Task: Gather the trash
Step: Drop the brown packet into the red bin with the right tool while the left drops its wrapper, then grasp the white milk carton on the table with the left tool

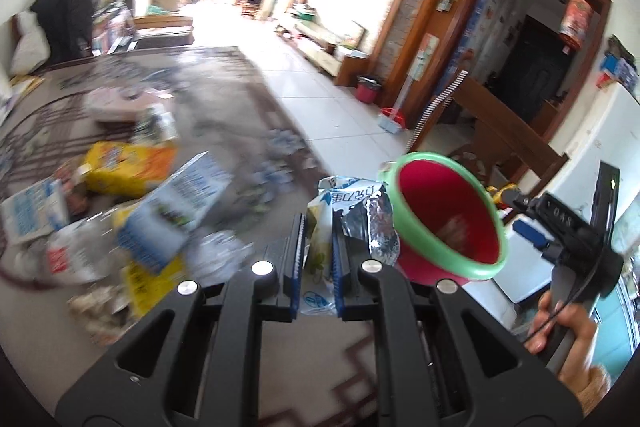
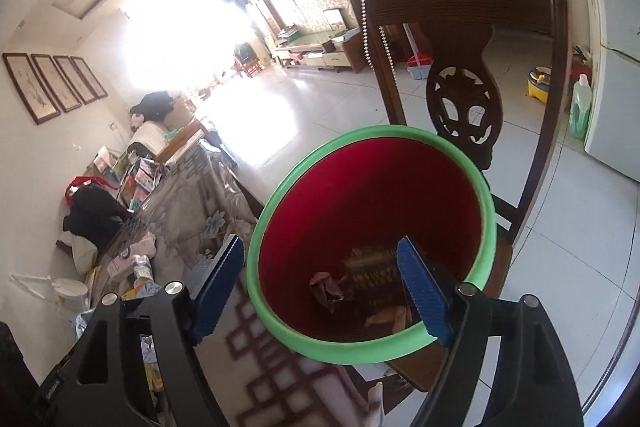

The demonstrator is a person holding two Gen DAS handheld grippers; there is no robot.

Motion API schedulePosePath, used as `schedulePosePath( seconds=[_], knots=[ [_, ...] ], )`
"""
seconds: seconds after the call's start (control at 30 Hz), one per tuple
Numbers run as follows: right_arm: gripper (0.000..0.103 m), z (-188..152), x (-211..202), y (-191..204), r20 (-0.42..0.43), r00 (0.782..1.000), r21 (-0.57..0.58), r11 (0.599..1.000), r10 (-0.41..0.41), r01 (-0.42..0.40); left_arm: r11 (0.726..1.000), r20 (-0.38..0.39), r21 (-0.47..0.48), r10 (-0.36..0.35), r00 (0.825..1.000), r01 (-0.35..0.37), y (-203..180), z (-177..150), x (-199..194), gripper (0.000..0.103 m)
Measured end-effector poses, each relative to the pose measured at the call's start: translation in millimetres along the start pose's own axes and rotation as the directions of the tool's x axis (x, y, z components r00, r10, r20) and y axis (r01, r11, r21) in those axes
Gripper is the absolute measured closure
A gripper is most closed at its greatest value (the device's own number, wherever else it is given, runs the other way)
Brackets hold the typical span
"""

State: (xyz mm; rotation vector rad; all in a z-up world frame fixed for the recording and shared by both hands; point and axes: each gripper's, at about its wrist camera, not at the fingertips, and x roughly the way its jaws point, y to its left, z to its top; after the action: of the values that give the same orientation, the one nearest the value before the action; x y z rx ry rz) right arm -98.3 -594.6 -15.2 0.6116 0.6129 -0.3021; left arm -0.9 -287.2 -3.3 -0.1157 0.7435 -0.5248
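My left gripper (image 1: pixel 318 227) is shut on a crumpled foil snack wrapper (image 1: pixel 352 211), white and blue with a silver lining, and holds it above the table just left of the bin. The bin (image 1: pixel 448 223) is red with a green rim and tilts toward me. In the right wrist view my right gripper (image 2: pixel 320 279) holds the bin (image 2: pixel 372 227): one blue finger (image 2: pixel 218 287) is outside its left wall, the other (image 2: pixel 424 299) is inside past the near rim. Crumpled scraps (image 2: pixel 328 291) lie in the bin's bottom.
Several boxes and wrappers lie on the patterned tablecloth: a yellow bag (image 1: pixel 128 167), a blue and white carton (image 1: pixel 176 211), a clear plastic bag (image 1: pixel 76 255). A carved wooden chair (image 2: pixel 464 67) stands right behind the bin. White tiled floor (image 2: pixel 320 99) lies beyond.
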Motion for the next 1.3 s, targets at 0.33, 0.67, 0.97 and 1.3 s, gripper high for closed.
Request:
schedulePosePath(
  seconds=[0.33, 0.67, 0.97, 1.3],
  knots=[
    [0.021, -0.1, -40.8, -39.8, 0.104, 0.991, 0.090, 0.994, -0.078, 0.069, 0.972, -0.100, 0.075, -0.216, 0.971, 0.224, -93.7, 36.4, 75.6, 0.091],
    [0.020, -0.8, -51.1, -36.5, 0.122, 0.989, 0.079, 0.994, -0.087, 0.077, 0.964, -0.094, 0.078, -0.245, 0.965, 0.253, -109.6, 45.5, 74.1, 0.044],
    [0.020, -22.2, -30.4, 21.5, 0.040, 0.999, -0.007, 0.999, 0.037, -0.037, 0.992, -0.061, 0.053, -0.115, 0.992, 0.118, -38.9, 3.3, 12.5, 0.044],
    [0.018, -65.9, -15.2, 122.4, -0.123, 0.981, -0.218, 0.961, 0.148, -0.172, 0.974, 0.005, -0.165, 0.155, 0.988, -0.152, 105.2, -20.5, -59.8, 0.043]
  ],
)
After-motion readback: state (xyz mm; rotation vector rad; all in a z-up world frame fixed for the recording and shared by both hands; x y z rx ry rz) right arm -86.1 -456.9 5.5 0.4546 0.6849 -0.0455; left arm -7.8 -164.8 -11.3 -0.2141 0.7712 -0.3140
